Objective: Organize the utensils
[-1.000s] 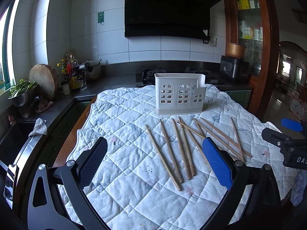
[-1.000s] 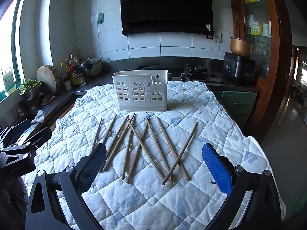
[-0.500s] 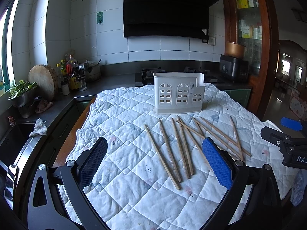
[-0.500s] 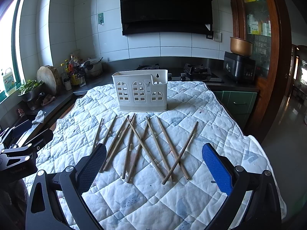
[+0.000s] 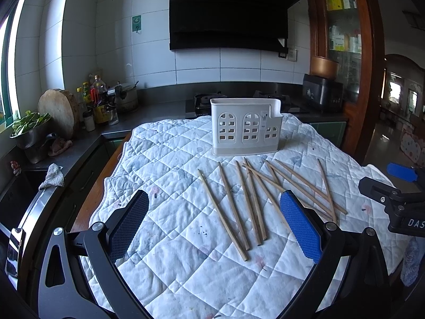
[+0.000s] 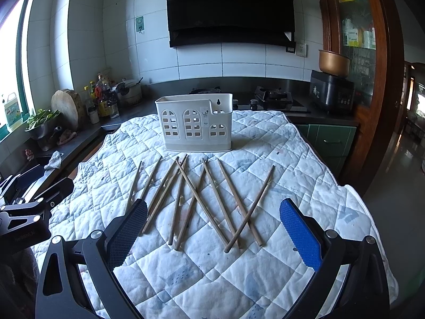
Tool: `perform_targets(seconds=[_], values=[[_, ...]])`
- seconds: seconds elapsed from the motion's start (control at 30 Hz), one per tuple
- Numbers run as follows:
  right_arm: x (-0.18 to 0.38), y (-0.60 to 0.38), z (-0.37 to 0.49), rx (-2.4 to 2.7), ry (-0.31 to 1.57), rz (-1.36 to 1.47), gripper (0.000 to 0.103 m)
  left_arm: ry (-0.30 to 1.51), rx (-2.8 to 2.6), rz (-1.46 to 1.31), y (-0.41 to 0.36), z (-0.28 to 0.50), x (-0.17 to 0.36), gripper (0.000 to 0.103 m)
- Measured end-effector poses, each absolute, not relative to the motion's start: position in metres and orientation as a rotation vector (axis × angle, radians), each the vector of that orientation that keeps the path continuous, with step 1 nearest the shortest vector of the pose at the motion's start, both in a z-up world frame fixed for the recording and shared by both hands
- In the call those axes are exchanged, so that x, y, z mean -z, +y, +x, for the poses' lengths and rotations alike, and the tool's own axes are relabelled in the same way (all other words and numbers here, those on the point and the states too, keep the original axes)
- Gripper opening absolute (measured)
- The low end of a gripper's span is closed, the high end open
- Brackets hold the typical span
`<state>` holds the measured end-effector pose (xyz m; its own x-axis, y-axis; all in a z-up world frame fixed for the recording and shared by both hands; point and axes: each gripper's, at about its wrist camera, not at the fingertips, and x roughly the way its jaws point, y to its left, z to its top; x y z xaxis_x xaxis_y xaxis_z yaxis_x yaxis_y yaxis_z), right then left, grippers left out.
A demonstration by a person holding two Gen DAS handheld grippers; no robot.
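Several wooden chopsticks [image 5: 249, 202] [image 6: 202, 199] lie fanned out on a white quilted cloth [image 5: 186, 265] [image 6: 305, 159], some crossing each other. Behind them stands a white plastic utensil holder [image 5: 245, 130] [image 6: 195, 126] with arched window holes, upright and with nothing showing above its rim. My left gripper [image 5: 215, 223] hangs open above the cloth's near left part, short of the chopsticks' near ends. My right gripper [image 6: 212, 228] is open too, its blue pads [image 6: 298, 232] straddling the near ends of the chopsticks from above. Neither holds anything.
A dark counter [image 5: 79, 143] runs along the left with a metal bowl of greens [image 5: 29, 130], a round wooden board [image 5: 59, 111], bottles [image 5: 98, 101] and a rag [image 5: 53, 178]. A stove [image 6: 273, 98] and a black cooker [image 6: 332, 93] stand behind the holder. A wooden cabinet [image 6: 358, 26] is at right.
Both grippers have drifted only slightly; the chopsticks and holder have not moved.
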<state>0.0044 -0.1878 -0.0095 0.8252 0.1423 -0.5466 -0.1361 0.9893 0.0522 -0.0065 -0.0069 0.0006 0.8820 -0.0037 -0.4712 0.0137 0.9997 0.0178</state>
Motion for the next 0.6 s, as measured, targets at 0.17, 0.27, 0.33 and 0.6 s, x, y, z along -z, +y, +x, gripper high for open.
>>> perform_targets(seconds=[0.17, 0.27, 0.33, 0.6], values=[[0.0127, -0.1887, 0.0033, -0.147, 0.584, 0.010, 0.096, 0.496, 0.011, 0.022, -0.0084, -0.0066, 0.0037, 0.098], [0.0131, -0.1885, 0.0039, -0.146, 0.586, 0.012, 0.096, 0.494, 0.009, 0.024, -0.0085, -0.0065, 0.0040, 0.098], [0.0125, -0.1886, 0.0040, -0.147, 0.586, 0.012, 0.096, 0.495, 0.009, 0.021, -0.0078, -0.0057, 0.0034, 0.098], [0.0129, -0.1878, 0.0041, -0.147, 0.584, 0.012, 0.096, 0.497, 0.011, 0.021, -0.0075, -0.0054, 0.0046, 0.098]])
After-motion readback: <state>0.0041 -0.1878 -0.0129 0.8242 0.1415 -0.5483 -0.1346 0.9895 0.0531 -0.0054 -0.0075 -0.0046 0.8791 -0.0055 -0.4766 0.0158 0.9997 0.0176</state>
